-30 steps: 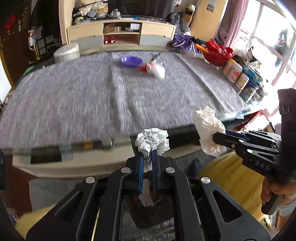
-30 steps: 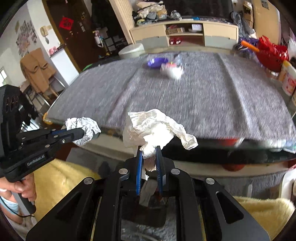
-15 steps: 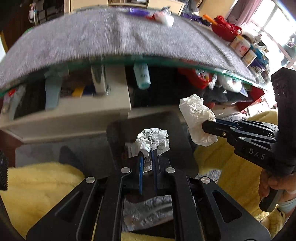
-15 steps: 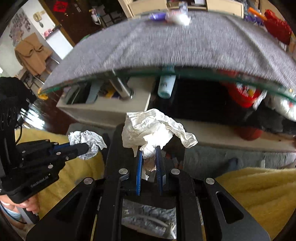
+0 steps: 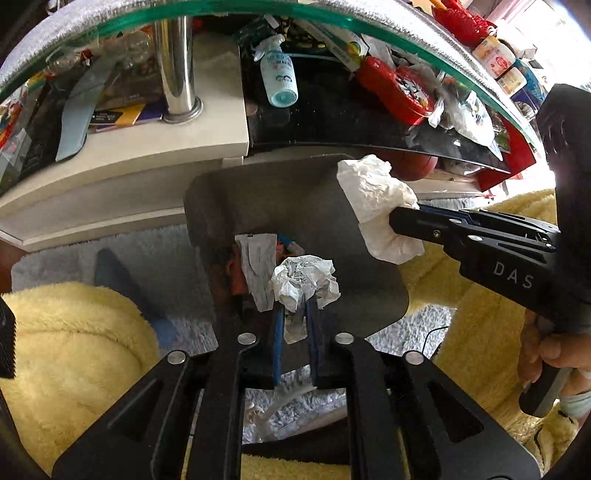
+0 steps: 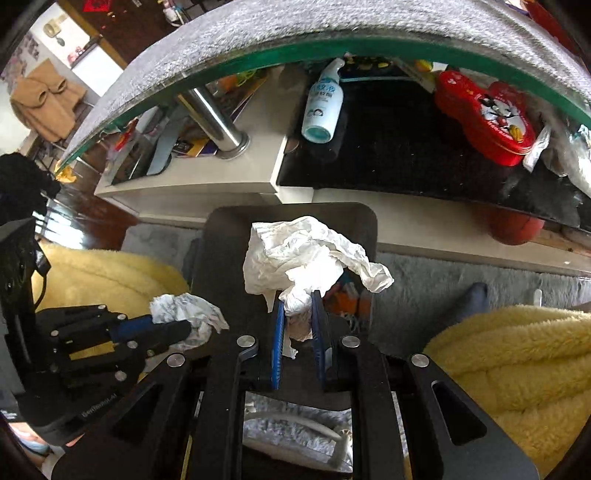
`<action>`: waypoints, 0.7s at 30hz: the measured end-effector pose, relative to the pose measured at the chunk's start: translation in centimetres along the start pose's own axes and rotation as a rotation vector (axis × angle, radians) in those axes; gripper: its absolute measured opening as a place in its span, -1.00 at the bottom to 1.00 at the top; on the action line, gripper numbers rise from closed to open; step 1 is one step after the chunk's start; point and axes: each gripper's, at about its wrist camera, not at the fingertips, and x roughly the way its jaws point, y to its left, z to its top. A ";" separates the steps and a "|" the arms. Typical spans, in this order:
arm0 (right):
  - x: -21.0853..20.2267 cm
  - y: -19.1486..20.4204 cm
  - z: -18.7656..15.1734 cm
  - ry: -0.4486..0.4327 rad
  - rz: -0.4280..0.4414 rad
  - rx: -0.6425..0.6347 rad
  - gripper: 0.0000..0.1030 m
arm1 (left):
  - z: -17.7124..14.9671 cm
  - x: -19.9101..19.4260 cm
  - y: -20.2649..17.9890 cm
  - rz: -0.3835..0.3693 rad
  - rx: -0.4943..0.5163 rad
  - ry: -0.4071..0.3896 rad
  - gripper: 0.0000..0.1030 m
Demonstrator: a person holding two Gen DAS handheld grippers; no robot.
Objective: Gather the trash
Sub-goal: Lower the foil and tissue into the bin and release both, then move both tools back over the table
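My left gripper (image 5: 294, 314) is shut on a crumpled printed paper ball (image 5: 304, 282) and holds it over the open mouth of a dark trash bin (image 5: 229, 199) on the floor. My right gripper (image 6: 298, 306) is shut on a white crumpled tissue (image 6: 306, 254) and holds it over the same bin (image 6: 221, 236). In the left wrist view the right gripper (image 5: 402, 218) with the tissue (image 5: 376, 199) comes in from the right. In the right wrist view the left gripper (image 6: 184, 326) with the paper ball (image 6: 188, 310) is at lower left. Trash (image 5: 258, 266) lies inside the bin.
The glass table edge (image 5: 332, 18) arcs overhead, with a chrome leg (image 5: 177, 74) and a shelf below holding a spray bottle (image 5: 280, 81) and a red tin (image 6: 484, 114). Yellow fleece-clad legs (image 5: 74, 350) flank the bin on a grey rug (image 6: 443, 288).
Both grippers have dropped from table height down below the table edge, ending over the bin. Each still holds its trash.
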 end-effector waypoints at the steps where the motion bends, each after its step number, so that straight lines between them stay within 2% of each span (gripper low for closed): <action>1: 0.1 0.1 0.1 0.002 0.003 0.000 -0.66 | 0.0 0.0 0.1 -0.004 -0.002 0.001 -0.77; 3: 0.2 0.0 0.2 0.006 0.007 0.005 -0.66 | 0.1 0.2 0.1 0.001 -0.004 0.007 -0.56; 6: 0.3 -0.2 0.5 0.008 0.010 0.018 -0.64 | 0.2 0.2 0.1 0.012 -0.001 0.007 -0.39; 8: 0.1 -0.5 0.6 0.004 0.009 0.028 -0.41 | 0.3 0.1 0.2 0.017 -0.003 0.009 -0.33; 10: -0.1 -0.6 0.8 -0.001 0.010 0.034 -0.27 | 0.4 0.1 0.3 0.020 -0.005 0.008 -0.28; 13: -0.6 -1.0 1.1 -0.015 0.004 0.046 -0.17 | 0.7 -0.3 0.5 0.032 -0.007 0.001 -0.15; 17: -1.6 -1.5 1.6 -0.045 -0.018 0.061 0.24 | 1.2 -1.1 0.7 0.056 -0.007 -0.022 0.21; 21: -3.0 -2.3 2.4 -0.072 -0.029 0.082 0.35 | 2.0 -2.3 1.1 0.074 -0.010 -0.049 0.37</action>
